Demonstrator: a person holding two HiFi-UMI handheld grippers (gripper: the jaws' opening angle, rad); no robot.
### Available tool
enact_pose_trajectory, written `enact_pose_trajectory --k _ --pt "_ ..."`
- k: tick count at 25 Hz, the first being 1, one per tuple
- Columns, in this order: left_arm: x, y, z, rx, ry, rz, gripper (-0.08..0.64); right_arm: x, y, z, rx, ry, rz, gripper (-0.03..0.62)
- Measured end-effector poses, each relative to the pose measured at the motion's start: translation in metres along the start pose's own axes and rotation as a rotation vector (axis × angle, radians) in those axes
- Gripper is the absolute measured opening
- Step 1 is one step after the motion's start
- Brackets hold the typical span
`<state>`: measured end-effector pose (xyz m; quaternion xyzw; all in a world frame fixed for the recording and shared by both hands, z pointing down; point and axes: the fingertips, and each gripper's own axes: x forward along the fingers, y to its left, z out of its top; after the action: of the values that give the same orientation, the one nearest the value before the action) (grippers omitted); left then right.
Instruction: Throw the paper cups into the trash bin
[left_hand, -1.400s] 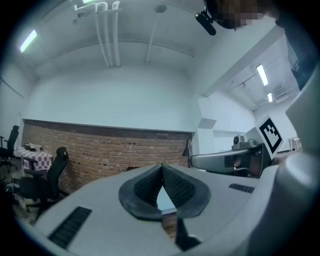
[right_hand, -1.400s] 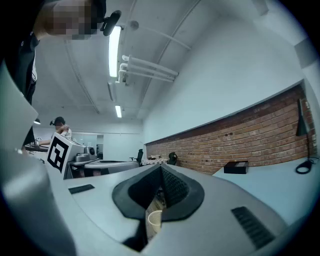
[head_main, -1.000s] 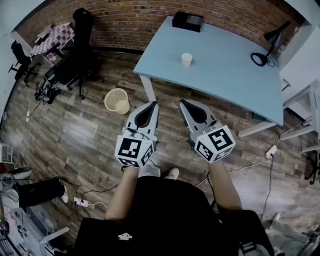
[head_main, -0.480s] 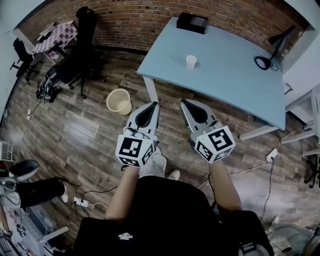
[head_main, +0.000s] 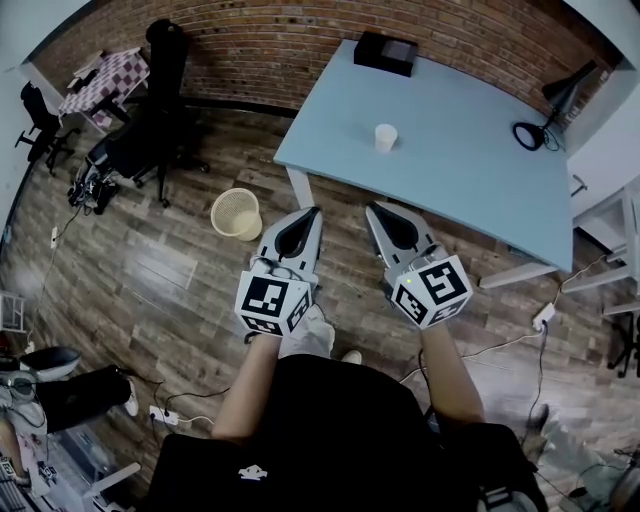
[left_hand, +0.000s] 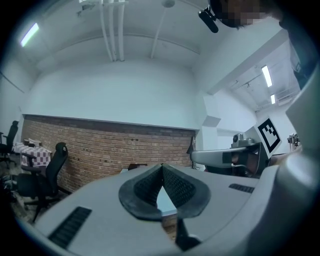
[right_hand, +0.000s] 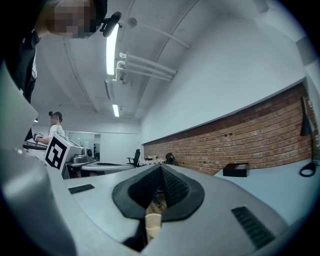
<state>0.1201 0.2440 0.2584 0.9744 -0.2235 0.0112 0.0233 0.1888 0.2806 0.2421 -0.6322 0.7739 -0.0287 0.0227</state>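
Risk ahead: my left gripper and right gripper are both pinched closed and empty. The paper cup stands on the table at twelve o'clock, and arriving closed I'd likely topple it. The trash bin sits at ten o'clock.

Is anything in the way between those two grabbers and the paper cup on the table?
Nothing visible. The paper cup stands alone on the table, with only bare tabletop and floor between it and the left gripper and right gripper.
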Motion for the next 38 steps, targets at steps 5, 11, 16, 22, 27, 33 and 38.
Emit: enact_pose_trajectory --k 5,11,16,22,27,33,38 --pt "0.019 0.02 0.0 -0.012 -0.002 -0.014 0.008 0.025 -0.013 -0.002 0.004 0.005 -0.007 0.005" --pt "0.046 0.045 0.007 0.0 -0.01 -0.051 0.008 0.059 -0.029 -0.002 0.011 0.003 -0.023 0.005" --pt "0.068 0.071 0.003 0.008 0.006 -0.074 0.008 0.089 -0.043 0.0 0.009 0.001 -0.042 0.005" --pt "0.089 0.101 -0.003 -0.004 0.012 -0.093 0.008 0.12 -0.056 -0.003 0.004 0.019 -0.077 0.005" --pt "0.095 0.128 -0.005 -0.013 0.01 -0.107 0.008 0.145 -0.061 -0.004 -0.006 0.033 -0.108 0.005" --pt "0.103 0.156 -0.007 -0.028 0.01 -0.095 0.008 0.162 -0.069 -0.007 -0.006 0.063 -0.131 0.005" --pt "0.105 0.163 -0.01 -0.033 0.023 -0.098 0.008 0.167 -0.079 -0.013 -0.01 0.096 -0.149 0.005"
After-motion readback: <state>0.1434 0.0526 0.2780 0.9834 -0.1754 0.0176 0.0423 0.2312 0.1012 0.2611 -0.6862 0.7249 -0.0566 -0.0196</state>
